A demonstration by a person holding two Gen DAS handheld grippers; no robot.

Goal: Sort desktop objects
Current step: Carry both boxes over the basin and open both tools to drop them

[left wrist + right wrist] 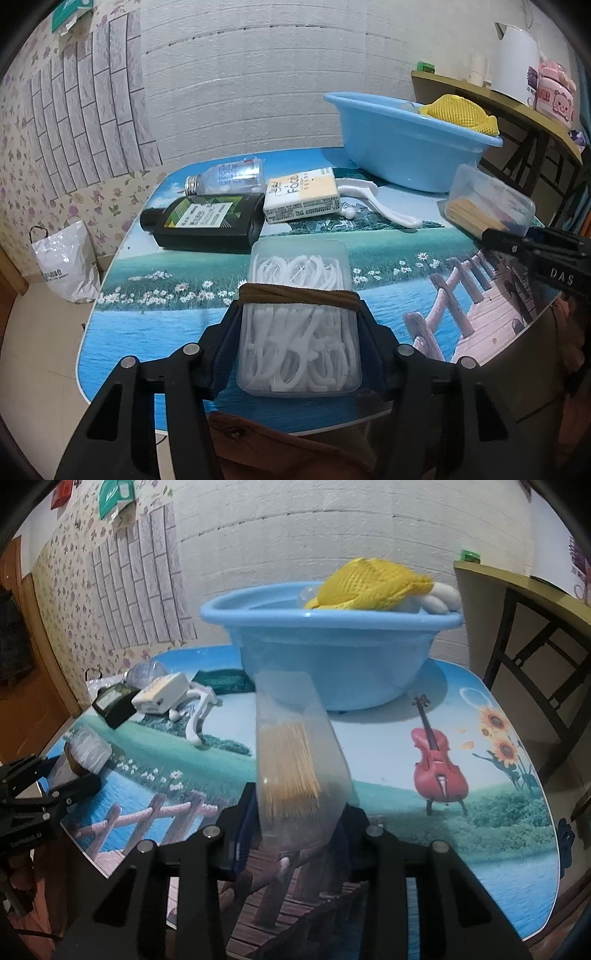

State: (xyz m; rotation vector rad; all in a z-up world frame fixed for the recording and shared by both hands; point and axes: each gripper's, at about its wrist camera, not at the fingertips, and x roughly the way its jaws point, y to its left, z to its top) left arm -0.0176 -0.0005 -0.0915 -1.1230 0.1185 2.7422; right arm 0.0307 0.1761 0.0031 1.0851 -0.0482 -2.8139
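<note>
My left gripper (300,314) is shut on a clear box of white floss picks (299,325), with a brown band around it, held over the table's near edge. My right gripper (295,812) is shut on a clear box of wooden toothpicks (295,760), held up in front of the blue basin (332,653). That toothpick box also shows in the left wrist view (487,201). The basin (406,140) holds a yellow net cloth (373,585) and a white item.
On the picture-printed table (388,746) lie a black bottle (207,221), a clear bottle (229,177), a white and yellow carton (303,199) and a white plastic tool (380,206). A side table (517,107) stands at right, a white bag (66,269) on the floor at left.
</note>
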